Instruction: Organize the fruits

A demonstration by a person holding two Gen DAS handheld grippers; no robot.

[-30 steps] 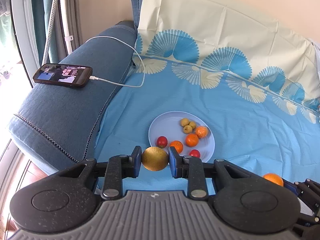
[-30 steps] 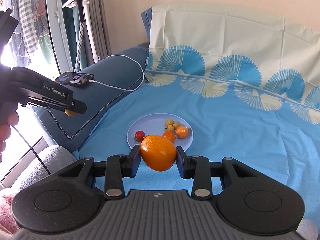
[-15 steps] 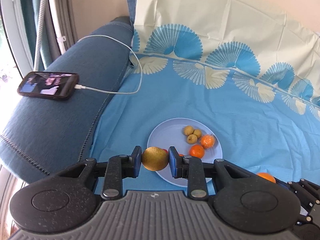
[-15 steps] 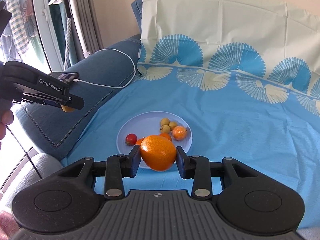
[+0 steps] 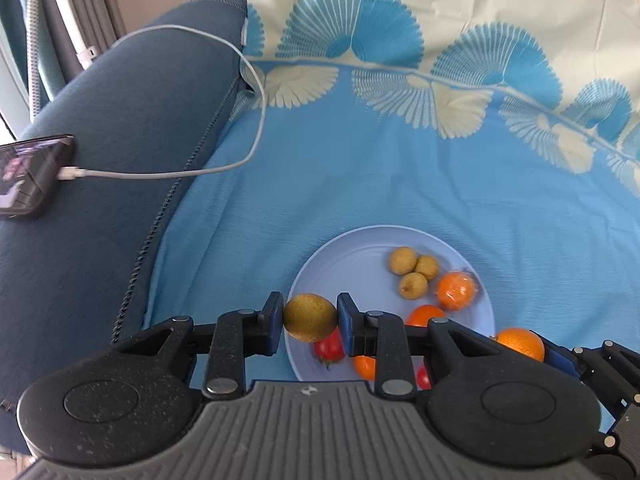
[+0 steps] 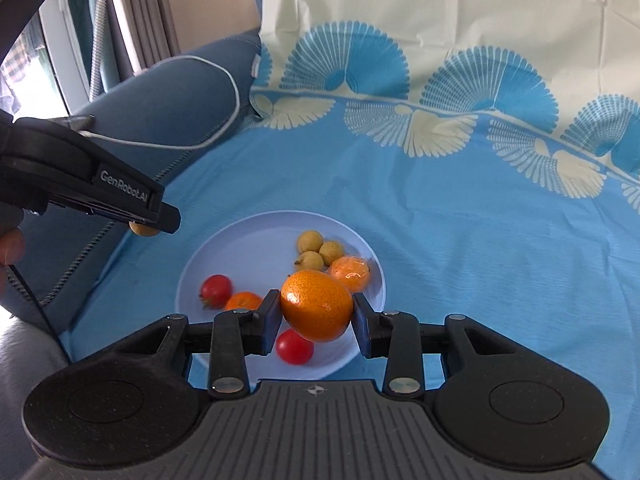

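Observation:
My left gripper (image 5: 310, 318) is shut on a small yellow-brown fruit (image 5: 310, 317), held over the near left rim of a pale blue plate (image 5: 340, 260). My right gripper (image 6: 316, 312) is shut on a large orange (image 6: 317, 306) above the plate (image 6: 248, 236). On the plate lie three small yellow-green fruits (image 6: 318, 251), a wrapped tangerine (image 6: 351, 273), a small tangerine (image 6: 243, 301) and two red tomatoes (image 6: 216, 285). In the right wrist view the left gripper (image 6: 146, 227) shows at the left with its fruit. The orange (image 5: 519, 343) also shows at the right in the left wrist view.
The plate sits on a blue sheet (image 5: 400, 184) with a fan pattern covering a sofa seat. A dark blue armrest (image 5: 100, 168) on the left carries a phone (image 5: 28, 176) with a white charging cable (image 5: 224, 160). Part of a hand (image 6: 10, 246) shows at the left edge.
Both grippers have come down and forward toward the plate, each still holding its fruit. The plate looks larger and nearer in both views.

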